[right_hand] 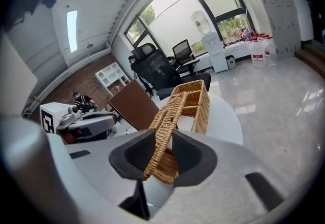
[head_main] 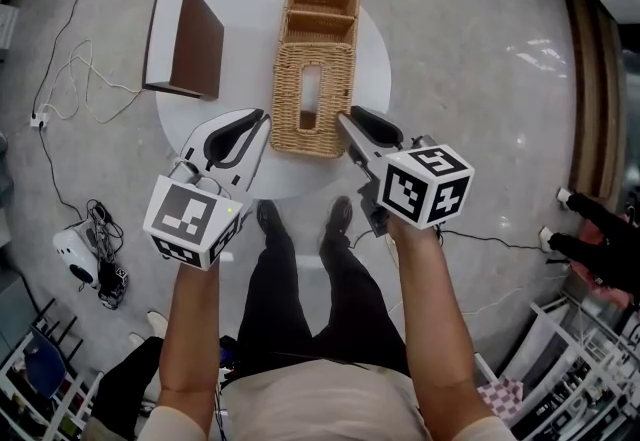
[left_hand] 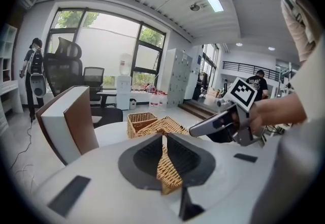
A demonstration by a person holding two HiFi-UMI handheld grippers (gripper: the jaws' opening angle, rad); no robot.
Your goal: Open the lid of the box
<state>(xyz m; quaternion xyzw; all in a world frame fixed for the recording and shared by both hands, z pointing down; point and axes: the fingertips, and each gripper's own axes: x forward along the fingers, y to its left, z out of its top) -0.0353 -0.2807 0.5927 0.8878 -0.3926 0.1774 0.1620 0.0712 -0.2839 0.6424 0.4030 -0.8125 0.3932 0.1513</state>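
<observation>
A wicker box stands on a round white table. Its lid has a slot, and beyond it lies an open compartment. My left gripper is at the box's near left corner. In the left gripper view its jaws are shut with a wedge of wicker between them. My right gripper is at the near right corner. Its jaws stand close on either side of the lid's braided rim, not quite closed on it.
A brown and white board-like case stands upright on the table's left side. Cables and a small white device lie on the floor at left. An office chair stands beyond the table, and people stand far off.
</observation>
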